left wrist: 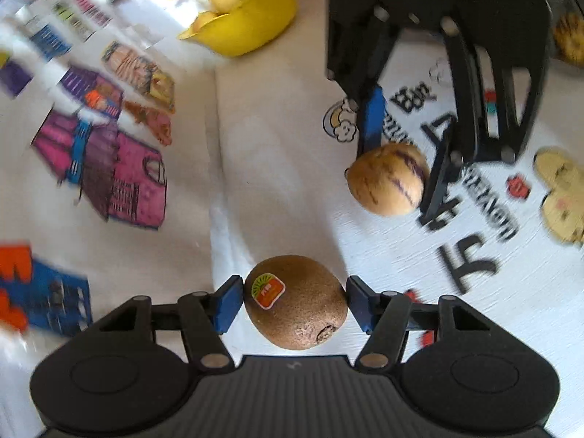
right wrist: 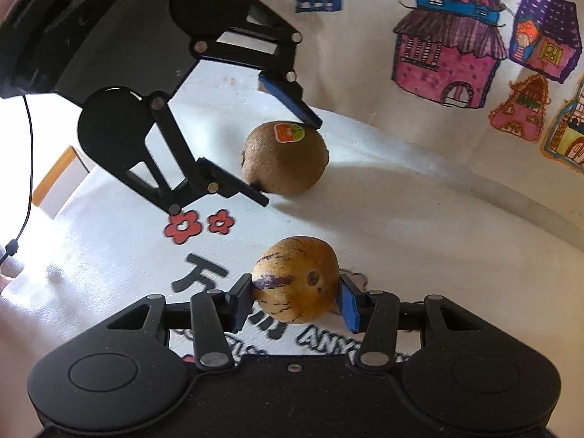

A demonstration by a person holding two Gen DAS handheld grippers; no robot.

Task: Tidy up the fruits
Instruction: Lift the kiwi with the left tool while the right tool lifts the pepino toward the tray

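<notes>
A brown kiwi (left wrist: pixel 295 301) with a red and green sticker is being held between the blue pads of the left hand-held gripper (left wrist: pixel 295 303), whose jaws are standing about half open and pressing on the fruit's two sides. In the right wrist view the same kiwi (right wrist: pixel 285 158) is being seen between the left hand-held gripper's fingers, close over the cloth-covered surface (right wrist: pixel 401 211); whether it is touching the cloth cannot be told.

A yellow fruit with purple streaks (right wrist: pixel 295 279) is being clamped between the pads of the right hand-held gripper (right wrist: pixel 296 297), its jaws set narrowly around it. This streaked fruit (left wrist: pixel 388 179) is being shown ahead and to the right of the left hand-held gripper, near the kiwi but apart from it.

Far ahead of the left hand-held gripper, a yellow bowl (left wrist: pixel 255 25) holding pale round fruit is being shown on the surface. To its left, coloured drawings of houses (left wrist: pixel 109 168) are printed on the cloth.
</notes>
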